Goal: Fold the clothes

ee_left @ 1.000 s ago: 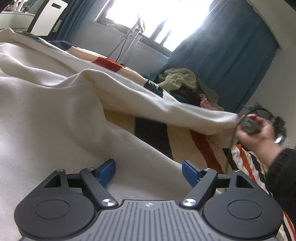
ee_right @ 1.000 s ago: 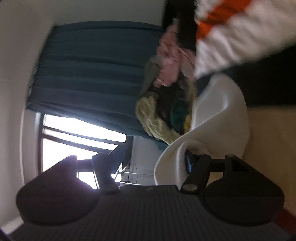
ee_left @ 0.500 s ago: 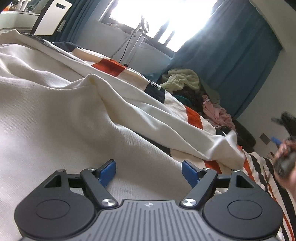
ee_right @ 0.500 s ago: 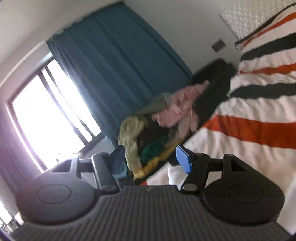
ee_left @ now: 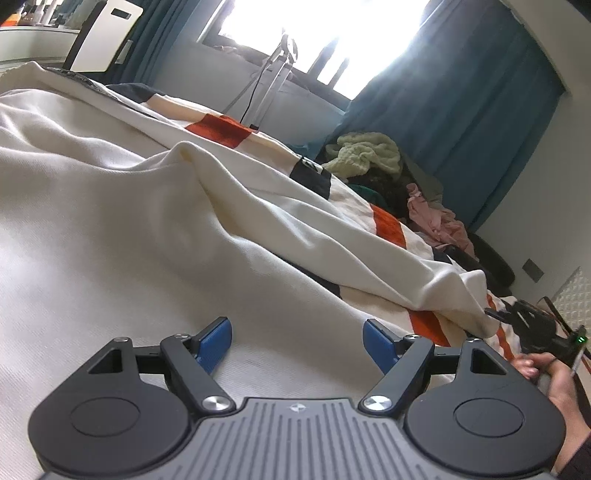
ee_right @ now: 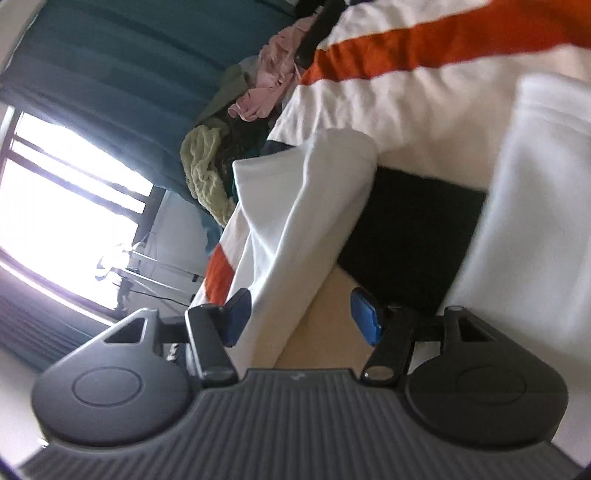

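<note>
A large cream garment lies spread over a bed cover striped in orange, black and cream. My left gripper hovers just over the cream cloth, open, with nothing between its blue pads. The garment's far corner rests on the cover at the right, where a hand holds the other tool close to it. In the right wrist view, rolled sideways, my right gripper has its jaws closing around a cream fold. The cloth touches the left pad only; the right pad stands apart from it.
A heap of clothes, a yellow-green knit and a pink piece, sits at the bed's far end before teal curtains. A metal stand rises by the bright window. A white appliance stands at back left.
The garment's corner, lifted by the right hand a second ago, now lies on the bed cover. The right gripper swung away, rolled and came back low at that corner. The left gripper stayed put.
</note>
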A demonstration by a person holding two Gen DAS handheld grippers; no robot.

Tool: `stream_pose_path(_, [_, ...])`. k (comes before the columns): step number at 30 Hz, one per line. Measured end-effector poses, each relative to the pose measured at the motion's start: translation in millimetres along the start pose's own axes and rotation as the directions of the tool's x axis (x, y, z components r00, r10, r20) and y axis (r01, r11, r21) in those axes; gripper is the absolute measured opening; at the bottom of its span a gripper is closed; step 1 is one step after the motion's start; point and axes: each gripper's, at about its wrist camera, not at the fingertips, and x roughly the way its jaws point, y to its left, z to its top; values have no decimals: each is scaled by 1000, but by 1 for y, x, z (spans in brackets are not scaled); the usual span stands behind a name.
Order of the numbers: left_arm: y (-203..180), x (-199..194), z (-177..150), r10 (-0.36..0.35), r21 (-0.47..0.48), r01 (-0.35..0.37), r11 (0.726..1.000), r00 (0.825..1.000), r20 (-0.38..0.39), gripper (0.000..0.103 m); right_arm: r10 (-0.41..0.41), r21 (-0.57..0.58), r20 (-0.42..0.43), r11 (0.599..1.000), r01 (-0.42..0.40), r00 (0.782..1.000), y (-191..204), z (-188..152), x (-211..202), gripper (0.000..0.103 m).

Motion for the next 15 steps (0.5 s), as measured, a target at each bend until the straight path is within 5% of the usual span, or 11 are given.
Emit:
stream_pose_path(8, [-7, -4, -9, 14, 38, -14, 999, 1000, 5, 80, -23, 54, 131, 998, 16, 991, -23, 27, 37, 51])
stream_pose_path(12, [-13, -2, -13, 18, 64, -18, 998, 1000, 7, 81, -57, 99, 201, 994, 38, 978, -40, 30, 46, 19])
stream_pose_path(15, [-19, 1, -15, 24, 103, -24, 994, 1000, 3, 81, -65, 150, 215, 988, 33, 974, -46, 34, 42, 13])
